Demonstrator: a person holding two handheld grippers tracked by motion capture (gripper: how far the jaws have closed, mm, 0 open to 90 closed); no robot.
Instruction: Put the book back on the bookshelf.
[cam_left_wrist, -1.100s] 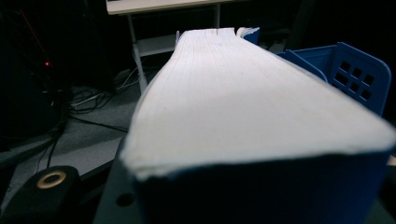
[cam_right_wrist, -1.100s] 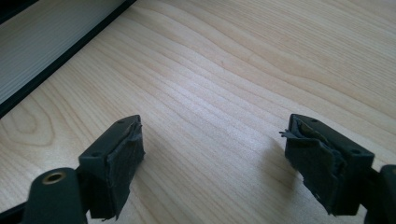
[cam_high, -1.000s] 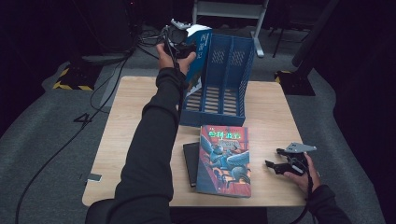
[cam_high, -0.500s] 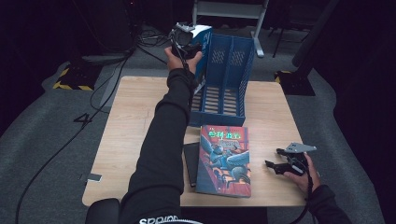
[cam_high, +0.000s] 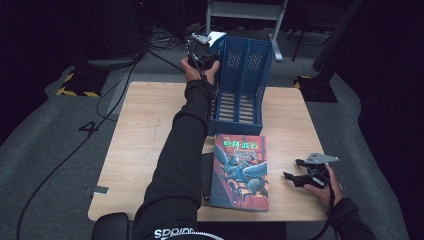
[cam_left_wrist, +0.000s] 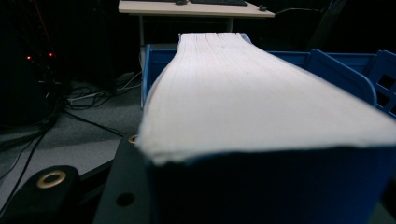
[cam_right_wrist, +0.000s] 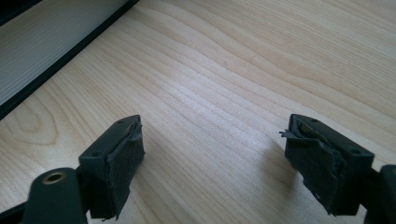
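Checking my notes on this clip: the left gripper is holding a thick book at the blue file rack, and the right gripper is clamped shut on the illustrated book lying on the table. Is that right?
Not quite. The right gripper is open and holds nothing; the right gripper view shows bare table between its jaws, beside the illustrated book. The rest stands: the left gripper holds a thick book at the blue file rack.
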